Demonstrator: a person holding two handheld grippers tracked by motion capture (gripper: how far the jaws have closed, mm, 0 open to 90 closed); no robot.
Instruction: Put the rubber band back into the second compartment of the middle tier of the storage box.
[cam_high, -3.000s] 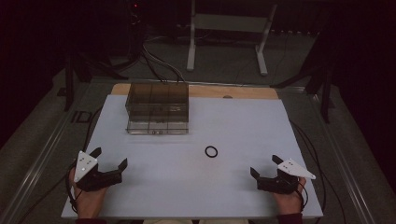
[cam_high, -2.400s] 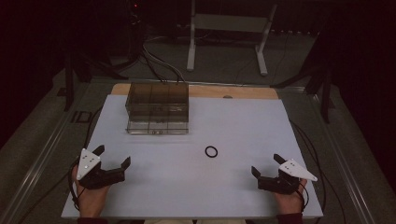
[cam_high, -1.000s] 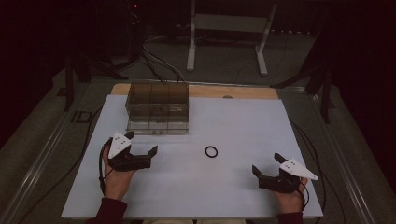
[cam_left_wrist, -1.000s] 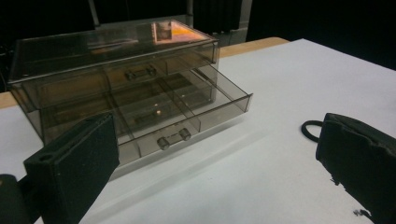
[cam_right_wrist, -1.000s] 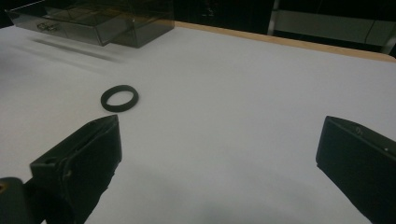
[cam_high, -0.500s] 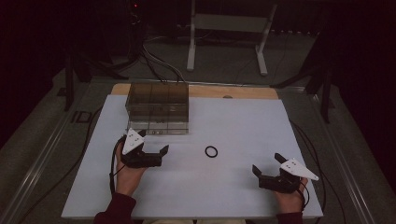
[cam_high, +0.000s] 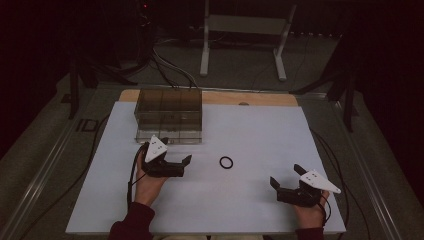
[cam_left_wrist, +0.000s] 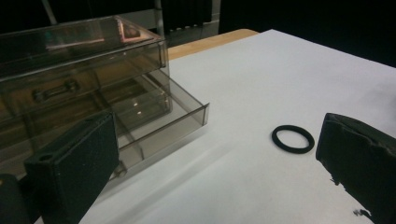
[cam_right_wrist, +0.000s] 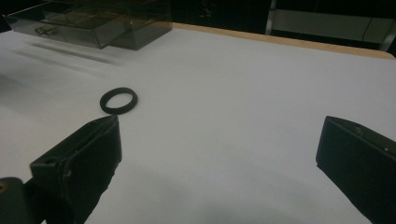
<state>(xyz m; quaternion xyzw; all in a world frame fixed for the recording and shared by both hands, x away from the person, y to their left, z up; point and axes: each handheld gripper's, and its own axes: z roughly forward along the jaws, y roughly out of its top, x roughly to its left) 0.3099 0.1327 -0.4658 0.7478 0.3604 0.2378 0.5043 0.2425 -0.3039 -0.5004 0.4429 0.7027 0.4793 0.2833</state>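
A small black ring (cam_high: 226, 162) lies flat on the white table top (cam_high: 260, 130), near its middle. My left gripper (cam_high: 185, 166) is open just left of the ring, jaws pointing right toward it, in front of a smoky clear drawer box (cam_high: 170, 112). In the left gripper view the ring (cam_left_wrist: 293, 138) lies ahead near the right jaw, and the left gripper (cam_left_wrist: 217, 140) holds nothing. The right gripper (cam_high: 286, 176) rests open near the front right corner. From there the ring (cam_right_wrist: 119, 100) lies ahead to the left, with the right gripper (cam_right_wrist: 224, 140) empty.
The drawer box (cam_left_wrist: 84, 88) has its lowest drawer (cam_left_wrist: 163, 121) pulled out a little toward the front. A wooden strip (cam_high: 250, 98) runs along the table's far edge. Cables (cam_high: 170, 70) and a metal stand (cam_high: 240, 45) lie on the floor beyond.
My left gripper has moved from the front left corner forward and to the right, ending beside the ring in front of the box. The right gripper has stayed put.
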